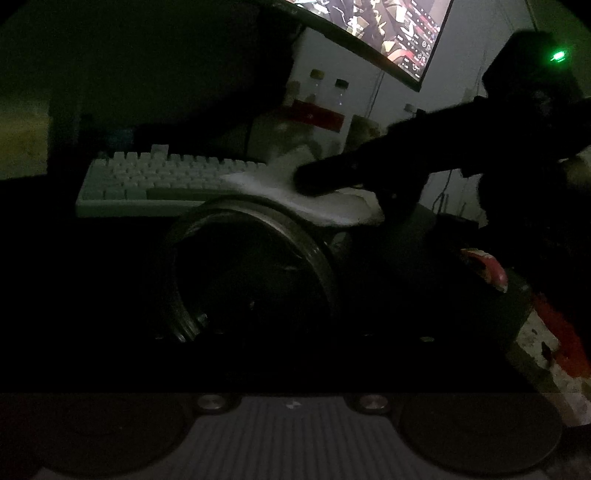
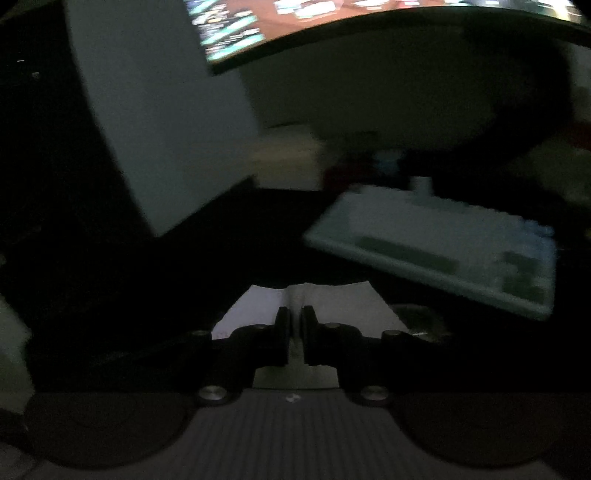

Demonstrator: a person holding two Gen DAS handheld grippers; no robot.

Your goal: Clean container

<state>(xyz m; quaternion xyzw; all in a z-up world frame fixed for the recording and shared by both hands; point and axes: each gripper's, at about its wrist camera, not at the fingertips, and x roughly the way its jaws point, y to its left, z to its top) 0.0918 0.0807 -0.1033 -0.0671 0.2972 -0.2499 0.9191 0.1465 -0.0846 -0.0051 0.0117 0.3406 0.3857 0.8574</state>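
The scene is very dark. In the left wrist view a round container (image 1: 314,254) with a threaded rim lies close in front, its mouth turned toward the camera. My left gripper's fingers are lost in the dark around it, so I cannot tell whether they grip it. My right gripper (image 1: 306,181) reaches in from the right and presses a white tissue (image 1: 332,210) onto the top of the rim. In the right wrist view the right gripper (image 2: 295,314) is shut on the tissue (image 2: 340,302), which spreads out ahead of the pads.
A white keyboard (image 1: 147,181) (image 2: 443,251) lies on the dark desk behind the container. A lit monitor (image 1: 388,29) (image 2: 332,22) hangs above. Small bottles (image 1: 325,88) stand at the back wall. A red and white packet (image 1: 554,332) lies at the right.
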